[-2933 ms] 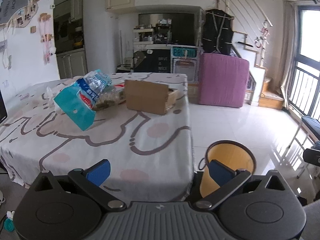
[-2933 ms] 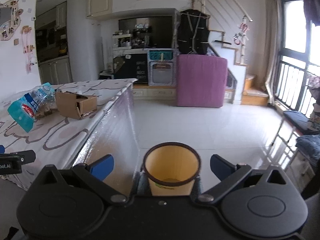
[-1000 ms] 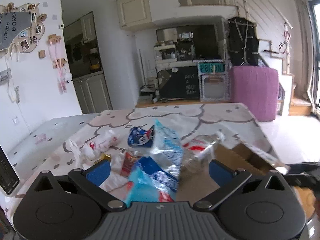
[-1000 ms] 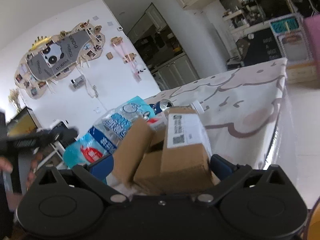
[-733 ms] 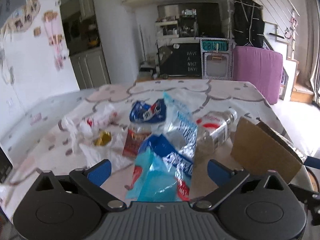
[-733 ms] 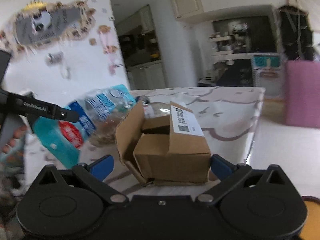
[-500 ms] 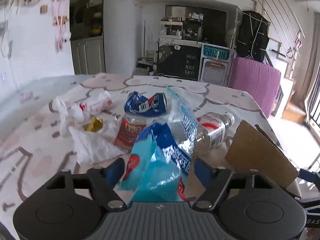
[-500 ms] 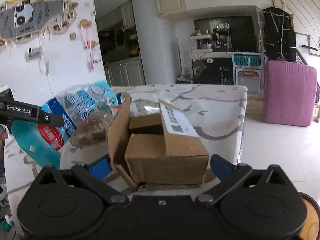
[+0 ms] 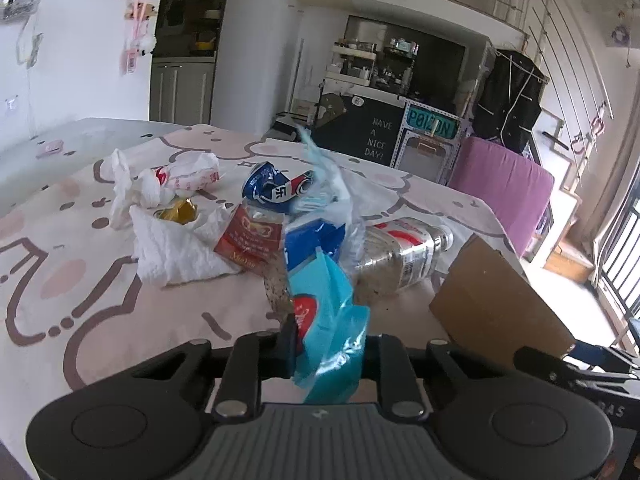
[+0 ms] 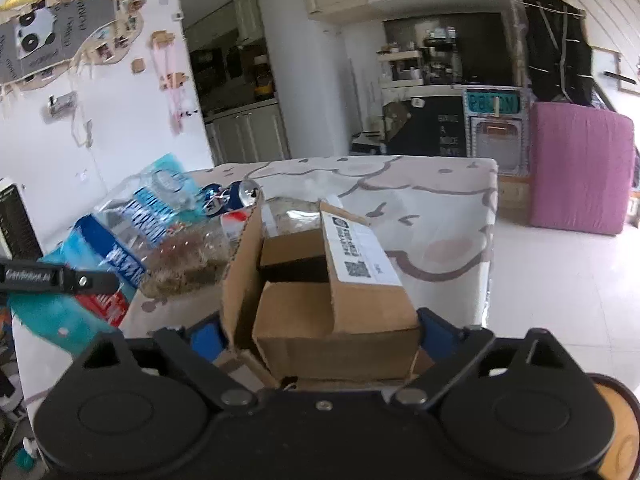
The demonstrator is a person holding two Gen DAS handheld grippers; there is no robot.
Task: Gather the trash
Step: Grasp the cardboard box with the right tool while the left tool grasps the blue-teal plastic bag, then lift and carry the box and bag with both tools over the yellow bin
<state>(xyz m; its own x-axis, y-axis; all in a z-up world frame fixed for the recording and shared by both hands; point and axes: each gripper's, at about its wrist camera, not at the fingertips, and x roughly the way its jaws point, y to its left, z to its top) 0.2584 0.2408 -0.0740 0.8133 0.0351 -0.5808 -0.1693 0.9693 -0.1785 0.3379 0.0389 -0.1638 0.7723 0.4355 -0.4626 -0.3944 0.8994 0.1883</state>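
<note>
Trash lies in a loose heap on the near right part of the table with the pink-and-brown cartoon cloth [image 9: 60, 280], and you have both tools on it. Your left gripper [image 9: 328, 340] has just been closing, and its jaws now pinch the near end of the crinkled blue and clear plastic bag [image 9: 324, 280]; the bag's long axis runs away from you, up over the crushed blue soda can [image 9: 276, 192] and beside the clear plastic bottle with the red and white label [image 9: 400, 256], which lies on its side. White crumpled tissues [image 9: 172, 248] and a red packet [image 9: 252, 240] sit just left of the bag.

Your right gripper [image 10: 316, 336] has its jaws nearly at their widest, one on each side of the open brown cardboard box with the white shipping label [image 10: 332, 312]. They have just narrowed a little; the right pad looks to meet the box wall, but whether the left one presses the flap I cannot tell.

What the coming lift turns on: the yellow round bin with the dark rim [image 10: 616, 432] shows only at the near right corner of the right wrist view, below the table edge. Your right hand is the nearer one, so I'd judge the box goes first, swung right and down, and the bag after it.
</note>
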